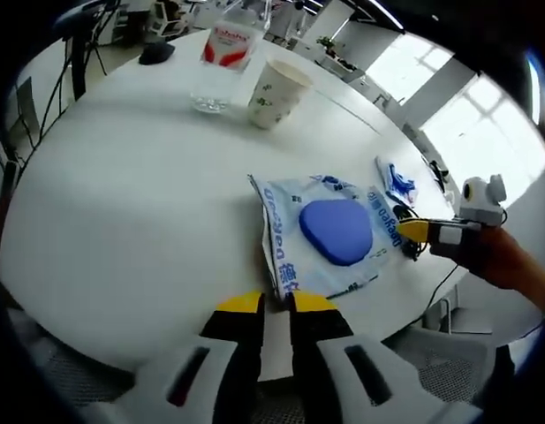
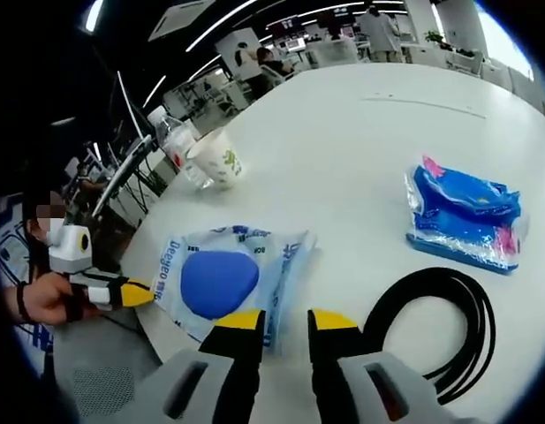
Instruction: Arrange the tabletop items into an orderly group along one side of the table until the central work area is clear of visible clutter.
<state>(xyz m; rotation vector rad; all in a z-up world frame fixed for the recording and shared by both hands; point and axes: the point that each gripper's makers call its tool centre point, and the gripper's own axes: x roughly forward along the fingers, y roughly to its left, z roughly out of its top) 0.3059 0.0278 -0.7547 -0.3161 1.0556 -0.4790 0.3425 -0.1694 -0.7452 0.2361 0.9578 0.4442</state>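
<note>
Both the left gripper (image 1: 276, 303) and right gripper (image 2: 285, 319) stand slightly open and empty at the table (image 1: 148, 177) edge, with the blue pouch (image 1: 329, 231) just ahead between them, the cup (image 1: 276, 92) and bottle (image 1: 223, 62) well beyond.

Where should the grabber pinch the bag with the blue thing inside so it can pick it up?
Probably the bag is best pinched at its flat plastic edge, not on the blue lump in the middle. The bag lies flat on the table, and the edge nearest the right gripper is thin enough for the open jaws. Come in low from that side.
</note>
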